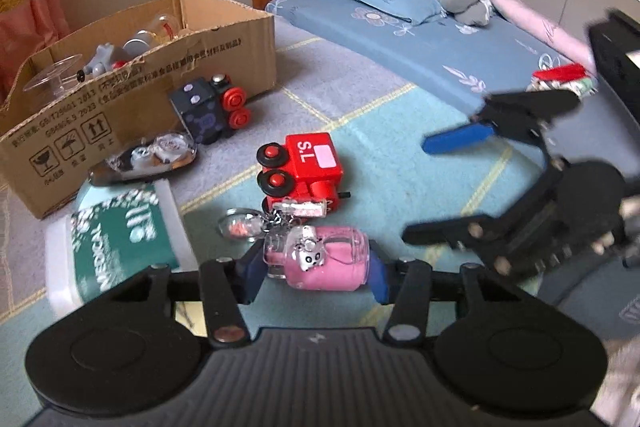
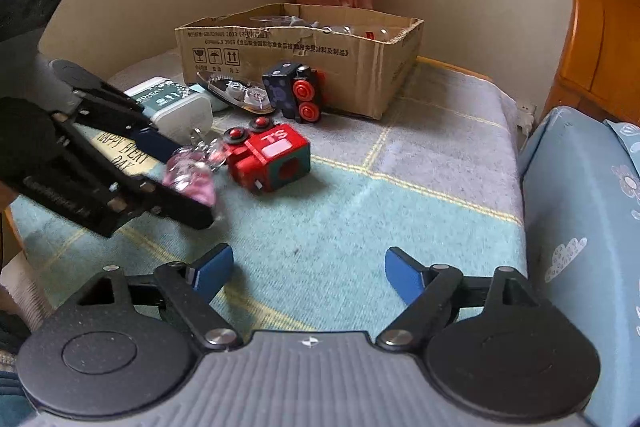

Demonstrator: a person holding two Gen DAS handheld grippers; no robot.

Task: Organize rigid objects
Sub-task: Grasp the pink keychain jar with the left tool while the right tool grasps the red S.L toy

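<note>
Clamped between the left gripper (image 1: 316,267)'s blue pads, the pink bottle (image 1: 324,263) is lying sideways, probably being held for carrying to the cardboard box (image 1: 168,67). Beside it, the right gripper (image 2: 308,275) is hanging with jaws apart, holding nothing. Farther off, the red toy train (image 1: 308,171) and dark toy train (image 1: 212,111) are waiting on the blanket (image 2: 360,211), just short of the box.
</note>
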